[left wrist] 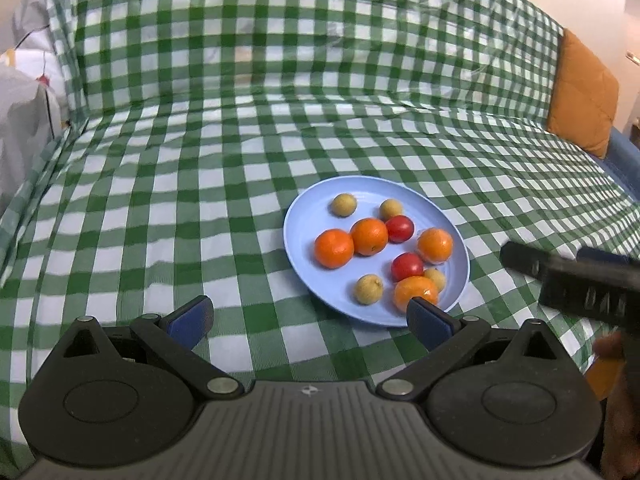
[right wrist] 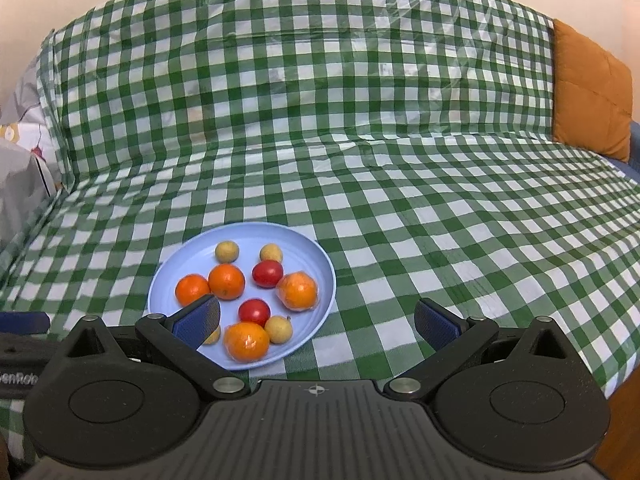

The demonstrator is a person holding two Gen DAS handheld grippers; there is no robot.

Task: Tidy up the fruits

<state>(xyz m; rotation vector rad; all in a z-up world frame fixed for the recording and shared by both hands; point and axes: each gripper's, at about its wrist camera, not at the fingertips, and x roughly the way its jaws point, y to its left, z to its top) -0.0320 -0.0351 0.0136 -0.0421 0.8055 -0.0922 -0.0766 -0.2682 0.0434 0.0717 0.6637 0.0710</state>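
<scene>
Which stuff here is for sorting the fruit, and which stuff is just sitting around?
For the job:
- blue plate
- four oranges, like this one
- two red tomatoes
- four small yellow fruits
- left gripper and right gripper, both open

Just lying about:
- green checked cloth
- orange cushion

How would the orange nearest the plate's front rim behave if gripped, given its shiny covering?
The front orange looks film-wrapped and glossy, so it is probably slippery between the fingers. It is round on a smooth blue plate, so a nudge would likely roll it.
</scene>
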